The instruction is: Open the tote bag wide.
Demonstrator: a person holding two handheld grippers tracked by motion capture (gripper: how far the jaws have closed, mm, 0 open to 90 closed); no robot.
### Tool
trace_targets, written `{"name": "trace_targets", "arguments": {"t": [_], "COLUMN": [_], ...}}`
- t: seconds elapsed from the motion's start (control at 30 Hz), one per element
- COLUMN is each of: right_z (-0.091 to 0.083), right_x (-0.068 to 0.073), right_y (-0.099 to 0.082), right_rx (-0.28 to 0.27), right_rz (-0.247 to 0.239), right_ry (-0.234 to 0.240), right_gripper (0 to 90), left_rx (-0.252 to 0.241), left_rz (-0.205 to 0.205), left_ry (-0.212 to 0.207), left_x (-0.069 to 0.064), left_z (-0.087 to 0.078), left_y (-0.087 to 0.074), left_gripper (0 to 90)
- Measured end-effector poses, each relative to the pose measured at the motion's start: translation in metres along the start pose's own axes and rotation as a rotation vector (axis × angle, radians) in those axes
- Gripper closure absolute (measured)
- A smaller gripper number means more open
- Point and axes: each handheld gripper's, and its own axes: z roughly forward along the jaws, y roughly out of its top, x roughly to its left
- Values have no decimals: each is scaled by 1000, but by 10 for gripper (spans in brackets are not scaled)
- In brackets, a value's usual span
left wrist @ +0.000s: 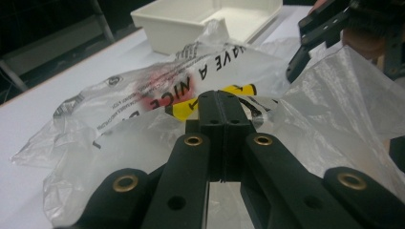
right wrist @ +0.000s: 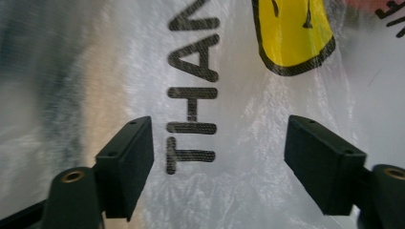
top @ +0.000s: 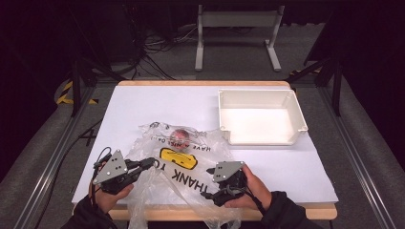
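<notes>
Your left gripper (top: pixel 152 162) is pinched on the plastic bag (top: pixel 184 162), and your right gripper (right wrist: pixel 219 157) hangs wide apart just over it.

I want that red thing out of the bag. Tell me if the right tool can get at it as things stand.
Probably not directly. The right tool is open over the plastic bag near its lettering, but the red object sits farther in, wrapped by the film. The left tool is shut on the bag.

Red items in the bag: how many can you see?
1: a single red item shows through the plastic bag, at its far end beyond the yellow smiley. Folds could hide others.
</notes>
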Motion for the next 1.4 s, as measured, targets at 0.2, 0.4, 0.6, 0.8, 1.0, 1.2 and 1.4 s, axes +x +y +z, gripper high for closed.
{"name": "trace_targets", "arguments": {"t": [0.2,0.4,0.6,0.8,1.0,1.2,1.4], "right_z": [15,23,25,45,45,33,9], "right_x": [-6,-9,-7,-12,-12,-17,-23], "right_y": [-5,-7,10,4,4,5,13], "right_rx": [65,65,-7,54,41,31,-22], "right_rz": [6,3,1,8,13,5,11], "right_ry": [6,3,-23,-3,55,29,-9], "right_gripper": [287,263,218,371,798,900,900], "left_rx": [-17,-8,24,61,64,61,55], "left_rz": [-11,-11,6,24,18,12,13], "left_ry": [12,-2,-43,-69,-56,-42,-26], "left_x": [3,2,-3,-7,-3,2,7], "left_z": [-4,0,9,17,14,9,5], "left_y": [-2,-3,-7,-11,-13,-15,-13], "left_gripper": [900,900,900,900,900,900,900]}}
